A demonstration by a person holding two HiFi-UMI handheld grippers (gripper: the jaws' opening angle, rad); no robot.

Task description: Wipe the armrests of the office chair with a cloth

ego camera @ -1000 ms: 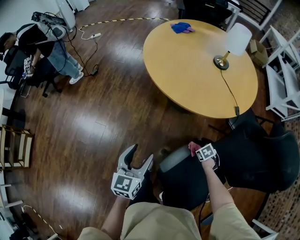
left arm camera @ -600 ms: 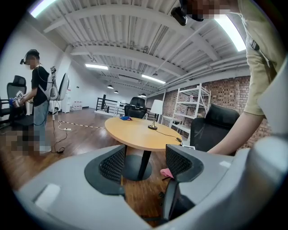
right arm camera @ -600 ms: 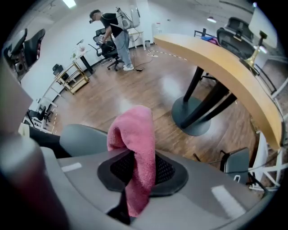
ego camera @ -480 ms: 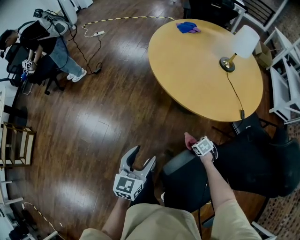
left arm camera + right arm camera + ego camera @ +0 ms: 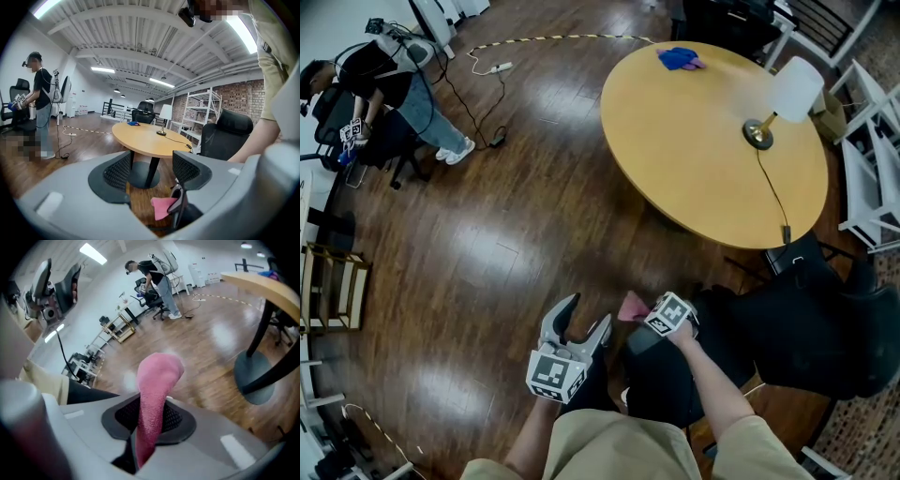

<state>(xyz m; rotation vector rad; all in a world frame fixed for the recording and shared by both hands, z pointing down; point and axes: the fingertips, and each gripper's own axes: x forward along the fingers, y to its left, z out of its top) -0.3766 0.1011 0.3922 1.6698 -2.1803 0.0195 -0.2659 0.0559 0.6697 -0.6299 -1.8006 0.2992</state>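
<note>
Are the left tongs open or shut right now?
Open: the left gripper view shows the left tongs with jaws well apart and nothing gripped between them.

Pink terry cloth point(image 5: 157, 385) clamped between the jaws of the grey plastic right gripper point(image 5: 150, 420) at 6 o'clock, its folded end standing up to centre, glossy brown wooden floor point(image 5: 206, 343) behind, round tan wooden table point(image 5: 262, 287) on a black pedestal at 2 o'clock, standing person point(image 5: 157, 275) at 12 o'clock.
</note>
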